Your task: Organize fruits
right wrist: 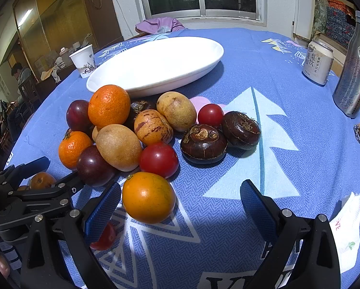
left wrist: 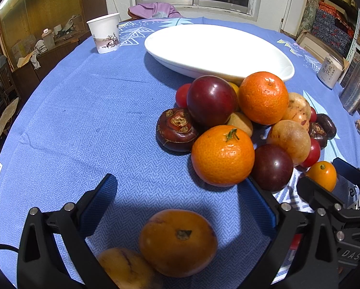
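The left gripper stands with its jaws spread wide and nothing between the pads, and a brownish-orange fruit lies on the blue tablecloth just inside that opening, touching a paler fruit at the near edge. The right gripper is likewise released and empty; a smooth orange fruit sits just beside its left pad, off-centre in the gap. Beyond both lies the heap: tangerines, dark plums, cherry tomatoes, water chestnuts and speckled yellow fruits, crowded together and touching. The white oval dish stands empty behind the heap, with its near rim just beside the far tangerine, and looks the likely destination. The step in hand appears to be a first pick. To do it well, each gripper should centre its fruit between the pads before closing, squeeze gently across the widest part so the round skin does not squirt out, and lift straight up so neighbours are not nudged rolling. A paper cup, a can and a steel bottle stand well apart.
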The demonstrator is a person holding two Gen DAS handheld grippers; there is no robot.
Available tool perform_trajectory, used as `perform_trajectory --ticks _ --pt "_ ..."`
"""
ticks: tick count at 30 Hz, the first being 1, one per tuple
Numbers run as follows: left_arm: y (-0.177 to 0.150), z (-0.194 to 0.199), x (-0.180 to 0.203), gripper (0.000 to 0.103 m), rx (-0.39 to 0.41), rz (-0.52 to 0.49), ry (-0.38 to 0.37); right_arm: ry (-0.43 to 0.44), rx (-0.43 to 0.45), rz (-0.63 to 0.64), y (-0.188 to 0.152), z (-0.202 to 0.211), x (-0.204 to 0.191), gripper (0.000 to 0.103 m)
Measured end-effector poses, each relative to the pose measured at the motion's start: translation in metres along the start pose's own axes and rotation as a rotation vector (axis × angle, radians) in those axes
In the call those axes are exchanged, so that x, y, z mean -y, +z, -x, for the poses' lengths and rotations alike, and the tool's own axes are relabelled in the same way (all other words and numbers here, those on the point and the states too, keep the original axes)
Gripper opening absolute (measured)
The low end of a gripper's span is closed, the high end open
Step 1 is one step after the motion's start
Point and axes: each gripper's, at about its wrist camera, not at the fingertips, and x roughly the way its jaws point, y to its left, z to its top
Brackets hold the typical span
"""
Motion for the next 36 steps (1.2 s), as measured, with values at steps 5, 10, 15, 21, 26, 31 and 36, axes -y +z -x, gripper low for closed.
perform_trajectory --ticks 5,10,15,21,26,31,36 --pt "-0.002 0.008 -0.006 0.099 0.017 0.007 -0.014 0.014 -0.035 0.103 0.001 0.0 -0.002 0.1" --pt "-0.003 0.042 -0.009 0.099 0.124 -0.024 0.053 0.033 0.082 0.103 0.003 0.023 -0.001 0.1" --pt "-0.021 0.074 -0.017 0.099 0.14 -0.058 0.079 0.085 0.198 0.137 -0.002 0.055 -0.003 0.1" --pt "-0.058 0.101 -0.032 0.099 0.158 -0.057 0.034 0.045 0.31 0.177 -0.029 0.099 -0.005 0.1" --pt "-0.075 0.109 -0.028 0.099 0.155 -0.054 0.002 0.059 0.285 0.131 -0.052 0.11 0.004 0.1" --pt "-0.08 0.115 -0.019 0.099 0.156 -0.001 0.014 0.079 0.238 0.057 -0.058 0.11 0.018 0.1" --pt "-0.091 0.125 -0.009 0.099 0.173 0.014 -0.022 0.112 0.212 -0.008 -0.075 0.118 0.028 0.1"
